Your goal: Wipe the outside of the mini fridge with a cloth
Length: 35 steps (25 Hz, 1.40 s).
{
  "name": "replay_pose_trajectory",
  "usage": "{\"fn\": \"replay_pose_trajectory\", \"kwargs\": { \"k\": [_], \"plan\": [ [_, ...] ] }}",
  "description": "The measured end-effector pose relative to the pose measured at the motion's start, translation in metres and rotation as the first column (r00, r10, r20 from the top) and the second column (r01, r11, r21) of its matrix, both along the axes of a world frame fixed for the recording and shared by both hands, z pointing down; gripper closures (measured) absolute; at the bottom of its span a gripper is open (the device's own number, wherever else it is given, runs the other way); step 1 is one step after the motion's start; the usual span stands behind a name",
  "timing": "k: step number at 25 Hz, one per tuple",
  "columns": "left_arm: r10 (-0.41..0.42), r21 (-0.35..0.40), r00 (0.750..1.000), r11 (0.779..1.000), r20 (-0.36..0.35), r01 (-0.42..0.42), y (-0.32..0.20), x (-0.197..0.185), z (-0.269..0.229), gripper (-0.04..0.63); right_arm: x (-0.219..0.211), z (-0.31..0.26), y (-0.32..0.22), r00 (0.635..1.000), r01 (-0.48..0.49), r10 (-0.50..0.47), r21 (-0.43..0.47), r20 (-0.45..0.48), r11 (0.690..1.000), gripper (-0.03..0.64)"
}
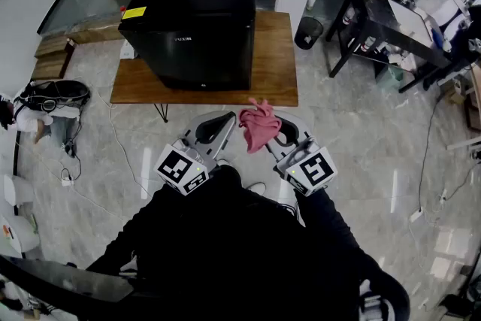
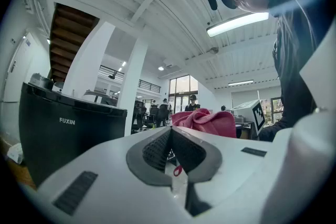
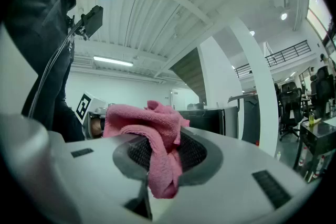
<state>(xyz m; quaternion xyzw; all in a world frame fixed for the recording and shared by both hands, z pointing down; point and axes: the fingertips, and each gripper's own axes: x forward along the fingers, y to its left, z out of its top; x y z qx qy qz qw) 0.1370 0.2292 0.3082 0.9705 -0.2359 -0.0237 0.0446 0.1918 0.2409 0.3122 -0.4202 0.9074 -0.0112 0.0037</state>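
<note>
I've got the right gripper [image 3: 163,153] with its jaws clamped on the pink cloth [image 3: 153,124]. A fold is pinched between the pads, with a bunched wad heaped over the tips and a tail hanging down behind them. The left gripper [image 2: 170,132] has its jaws pressed together with nothing between them. From its own view the cloth [image 2: 206,120] sits just to the right of those jaws, a little beyond the tips.

In the head view both grippers are side by side and close to my body, the left gripper [image 1: 224,121] next to the right gripper [image 1: 266,134]. The cloth [image 1: 258,122] is bunched between them and just short of the counter [image 1: 275,65] edge.

The black mini fridge [image 1: 197,15] stands on the counter ahead of both sets of jaws, apart from them. It has a yellow sticker [image 1: 134,12] on its top corner. In the left gripper view the fridge front [image 2: 63,136] reads FUXIN, ahead and to the left of the jaws. In the right gripper view the fridge shows dark just past the cloth.
</note>
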Motion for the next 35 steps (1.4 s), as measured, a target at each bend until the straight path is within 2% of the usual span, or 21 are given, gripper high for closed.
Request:
{"fn": "replay_pose_trajectory", "kwargs": {
  "k": [5,11,18,21,25,30,32,35],
  "plan": [
    [0.0,-0.002,1.0,1.0,0.003,0.0,0.001,-0.003,0.004,0.589,-0.002,0.002,0.002,1.0,-0.005,0.005,0.005,0.0,1.0,0.532],
    [-0.009,-0.005,1.0,1.0,0.012,0.009,0.0,-0.007,0.003,0.591,0.0,0.0,0.003,0.999,-0.005,0.005,-0.001,0.045,1.0,0.531],
    [-0.057,0.001,0.997,0.998,0.046,0.057,-0.027,-0.025,-0.016,0.591,-0.01,-0.017,-0.023,0.999,0.029,-0.03,0.034,0.016,0.999,0.526],
    [-0.083,0.006,0.996,0.997,0.034,0.083,-0.052,-0.036,-0.035,0.591,-0.016,-0.033,-0.045,0.999,0.032,-0.031,0.065,-0.008,0.997,0.526],
    [-0.147,0.066,0.989,0.987,0.011,0.145,-0.104,-0.06,-0.073,0.591,-0.03,-0.058,-0.096,0.997,0.044,-0.037,0.12,-0.065,0.992,0.526],
    [-0.171,0.125,0.983,0.979,0.069,0.161,-0.176,-0.095,-0.116,0.591,-0.063,-0.096,-0.163,0.994,0.043,-0.025,0.166,-0.106,0.985,0.526],
    [-0.172,0.143,0.981,0.977,0.089,0.159,-0.199,-0.112,-0.129,0.591,-0.084,-0.106,-0.189,0.988,0.049,-0.024,0.161,-0.153,0.986,0.526],
    [-0.187,0.157,0.979,0.972,0.078,0.173,-0.237,-0.137,-0.149,0.591,-0.115,-0.12,-0.23,0.971,0.076,-0.039,0.153,-0.235,0.985,0.526]
  ]
}}
